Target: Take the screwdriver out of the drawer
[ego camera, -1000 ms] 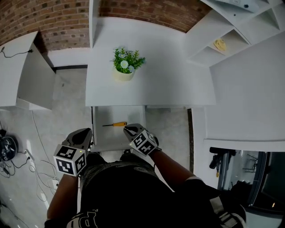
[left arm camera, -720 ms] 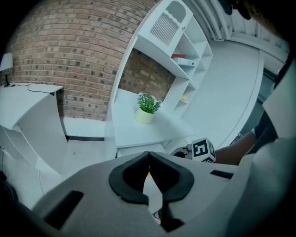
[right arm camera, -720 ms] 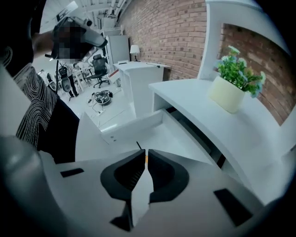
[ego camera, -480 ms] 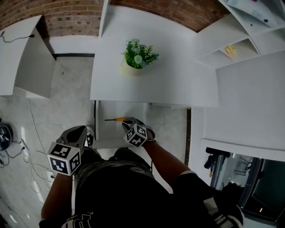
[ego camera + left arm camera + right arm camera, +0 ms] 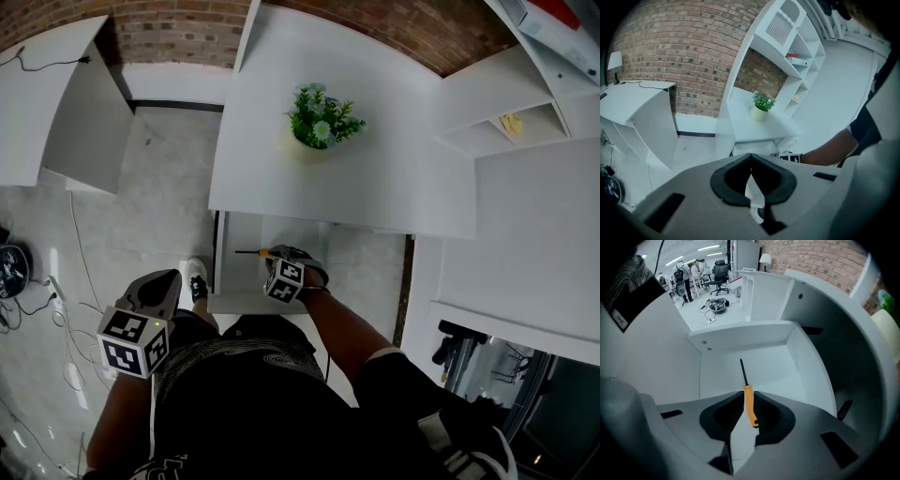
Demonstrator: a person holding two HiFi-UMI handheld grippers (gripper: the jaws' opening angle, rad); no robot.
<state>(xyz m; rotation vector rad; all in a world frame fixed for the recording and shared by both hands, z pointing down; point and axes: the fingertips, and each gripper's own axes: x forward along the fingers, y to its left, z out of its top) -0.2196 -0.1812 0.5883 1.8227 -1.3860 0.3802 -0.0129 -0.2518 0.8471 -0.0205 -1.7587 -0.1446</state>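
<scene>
Jaws of the right gripper (image 5: pixel 748 392) now sit on either side of the orange handle of the screwdriver (image 5: pixel 749 406). The gap between them is drawn down to the handle's width, so they appear to be pinching it. The butt of the handle reaches back between the pads, and the thin dark shaft points away toward the upper middle of the right gripper view. It lies flat on the white floor of the open drawer (image 5: pixel 797 376).

A second ago this gripper was back at the drawer's front edge, with the screwdriver clear ahead of it. Half a second ago it had nearly reached the handle. In the head view the right gripper (image 5: pixel 279 255) is now inside the drawer at the centre of the frame. The screwdriver (image 5: pixel 251 251) sticks out to its left in much the same spot as before, so it has not been lifted yet.

By my reading the reach is finished and the grasp is made or nearly made, which leaves the lift out of the drawer.

The left gripper (image 5: pixel 750 159) has its jaws closed on nothing. It stays at the lower left of the head view (image 5: pixel 167 279), outside the drawer. The table (image 5: pixel 375 187) carries a potted plant (image 5: pixel 323 120) at the upper middle.
</scene>
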